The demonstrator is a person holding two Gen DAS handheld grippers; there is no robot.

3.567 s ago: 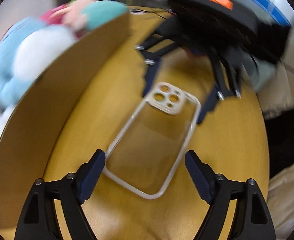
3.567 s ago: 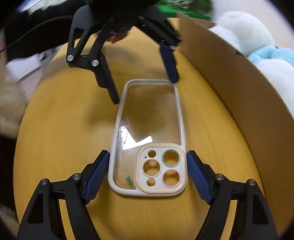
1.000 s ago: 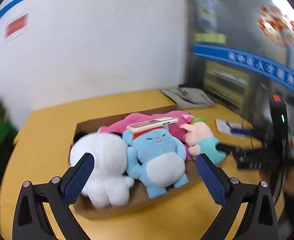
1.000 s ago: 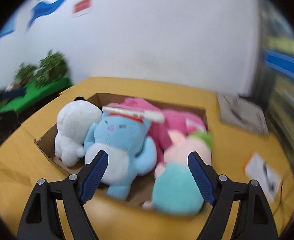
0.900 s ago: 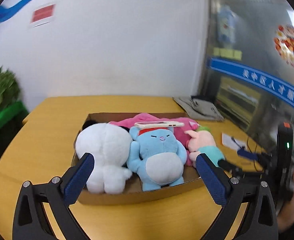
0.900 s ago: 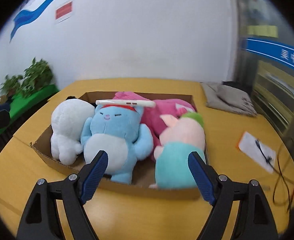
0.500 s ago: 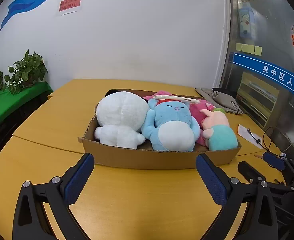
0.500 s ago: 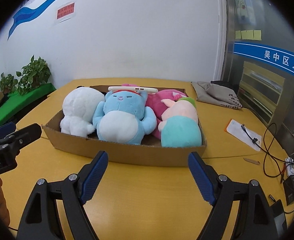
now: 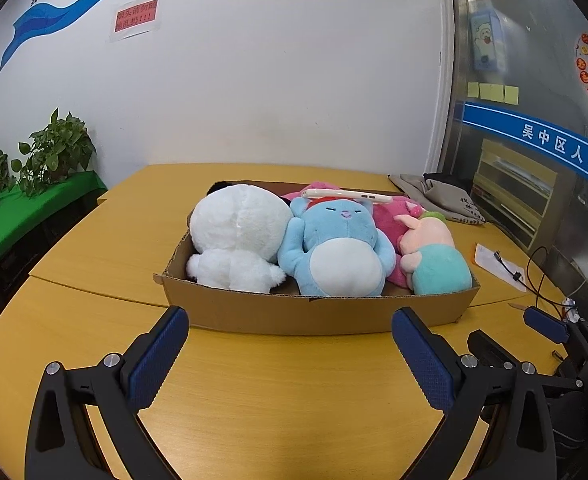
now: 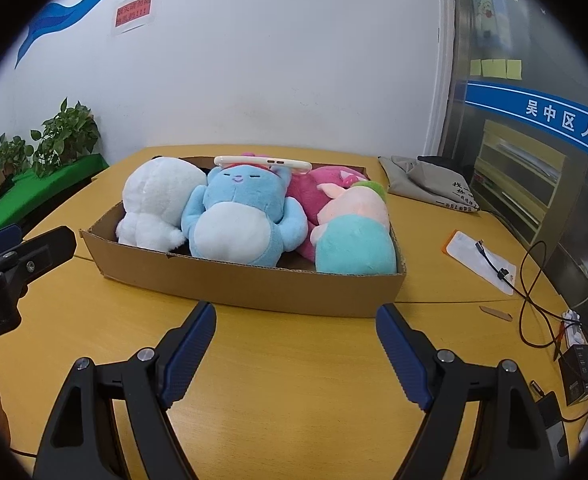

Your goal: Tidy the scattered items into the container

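A shallow cardboard box (image 9: 313, 314) (image 10: 254, 284) stands on the yellow table. It holds a white plush (image 9: 238, 236) (image 10: 158, 204), a blue plush (image 9: 333, 248) (image 10: 242, 220), a pink plush (image 9: 393, 212) (image 10: 325, 184) and a pink-and-teal plush (image 9: 433, 256) (image 10: 353, 236). A clear phone case (image 9: 345, 195) (image 10: 264, 163) lies on top of the blue plush. My left gripper (image 9: 290, 356) is open and empty, in front of the box. My right gripper (image 10: 294, 348) is open and empty, also in front of the box.
A grey cloth bag (image 9: 441, 200) (image 10: 433, 184) lies at the back right. A white card with a cable (image 10: 481, 260) (image 9: 497, 264) and small devices (image 10: 581, 372) lie at the right. Potted plants (image 9: 54, 152) stand on a green shelf left.
Both grippers have pulled back from the box and lowered toward the table. The phone case, earlier flat on the table, now rests on the blue plush in the box.
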